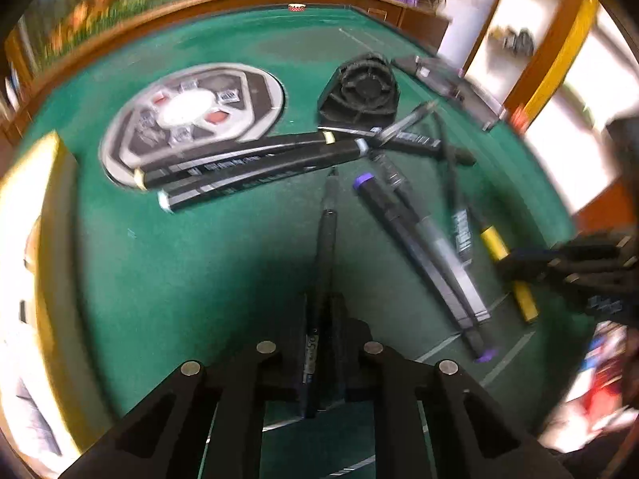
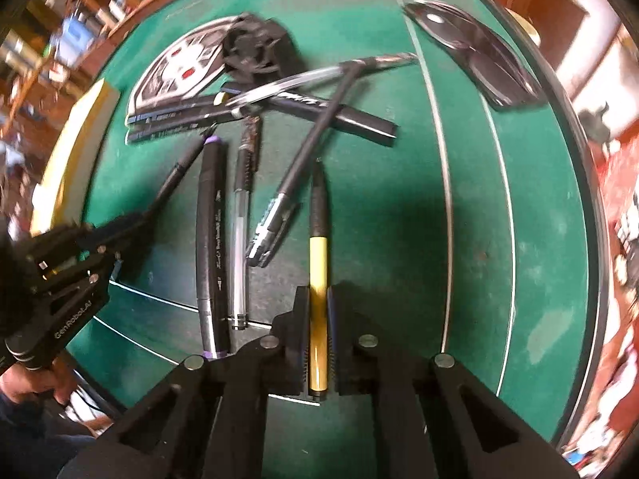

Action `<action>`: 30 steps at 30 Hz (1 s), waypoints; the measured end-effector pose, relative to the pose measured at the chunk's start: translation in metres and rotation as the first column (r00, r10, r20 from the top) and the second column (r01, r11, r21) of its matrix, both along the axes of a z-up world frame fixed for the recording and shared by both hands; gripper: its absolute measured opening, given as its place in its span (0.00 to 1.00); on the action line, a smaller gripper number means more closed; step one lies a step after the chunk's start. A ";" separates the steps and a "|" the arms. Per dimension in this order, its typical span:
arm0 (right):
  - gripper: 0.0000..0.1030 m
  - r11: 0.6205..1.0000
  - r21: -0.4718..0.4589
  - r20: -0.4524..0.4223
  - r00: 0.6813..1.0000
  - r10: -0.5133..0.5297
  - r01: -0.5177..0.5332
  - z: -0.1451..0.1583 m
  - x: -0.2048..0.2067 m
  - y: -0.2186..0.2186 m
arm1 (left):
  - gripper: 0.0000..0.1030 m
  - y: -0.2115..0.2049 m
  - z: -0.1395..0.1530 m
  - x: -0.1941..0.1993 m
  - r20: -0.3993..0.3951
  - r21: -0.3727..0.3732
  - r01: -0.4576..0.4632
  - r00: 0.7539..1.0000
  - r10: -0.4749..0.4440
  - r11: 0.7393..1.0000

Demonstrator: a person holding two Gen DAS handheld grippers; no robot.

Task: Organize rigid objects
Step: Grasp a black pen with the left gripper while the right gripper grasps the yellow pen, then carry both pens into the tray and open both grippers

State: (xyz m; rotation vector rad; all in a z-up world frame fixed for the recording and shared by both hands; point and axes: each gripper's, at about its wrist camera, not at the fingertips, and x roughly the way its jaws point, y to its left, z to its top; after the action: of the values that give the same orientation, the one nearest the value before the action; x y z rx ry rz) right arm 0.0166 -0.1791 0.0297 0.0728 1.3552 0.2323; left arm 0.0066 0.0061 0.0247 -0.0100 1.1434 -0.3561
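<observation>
Green felt table (image 2: 471, 239), left gripper (image 1: 321, 321) clenched on a slim matte black pen (image 1: 326, 239) pointing forward, right gripper (image 2: 318, 319) grasping a glossy yellow-barrelled pen (image 2: 318, 263) with black grip, purple-capped black marker (image 2: 211, 239) beside a clear plastic pen (image 2: 241, 235), ribbed black pen holder (image 1: 361, 90), round printed disc (image 1: 191, 115).

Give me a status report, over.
Left gripper shut on black pen. Right gripper shut on yellow pen. Other pens loose on green mat, none blocking.

Yellow-and-black pen (image 2: 318, 263): right of purple-capped black marker (image 2: 212, 239). Clear pen (image 2: 241, 239): touching marker's right side. Slim black pen (image 1: 325, 255): left of marker.
</observation>
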 end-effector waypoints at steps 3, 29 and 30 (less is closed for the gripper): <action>0.08 0.999 0.037 0.008 0.999 -0.034 0.033 0.004 -0.004 -0.011 | 0.10 -0.001 0.006 0.001 0.017 -0.055 -0.008 1.000 0.009 0.998; 0.08 0.949 0.263 0.179 0.975 0.128 -0.173 0.061 -0.013 0.078 | 0.10 0.081 0.073 -0.030 0.174 -0.139 -0.157 0.968 0.180 0.978; 0.08 0.947 0.265 0.181 0.974 0.139 -0.184 0.062 -0.013 0.085 | 0.10 0.088 0.074 -0.032 0.179 -0.139 -0.168 0.965 0.192 0.976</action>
State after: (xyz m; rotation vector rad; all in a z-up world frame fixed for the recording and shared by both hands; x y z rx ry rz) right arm 0.0040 -0.0942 0.0916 0.1768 1.1613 0.5583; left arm -0.0252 0.0945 0.0990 -0.1836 0.9202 -0.2582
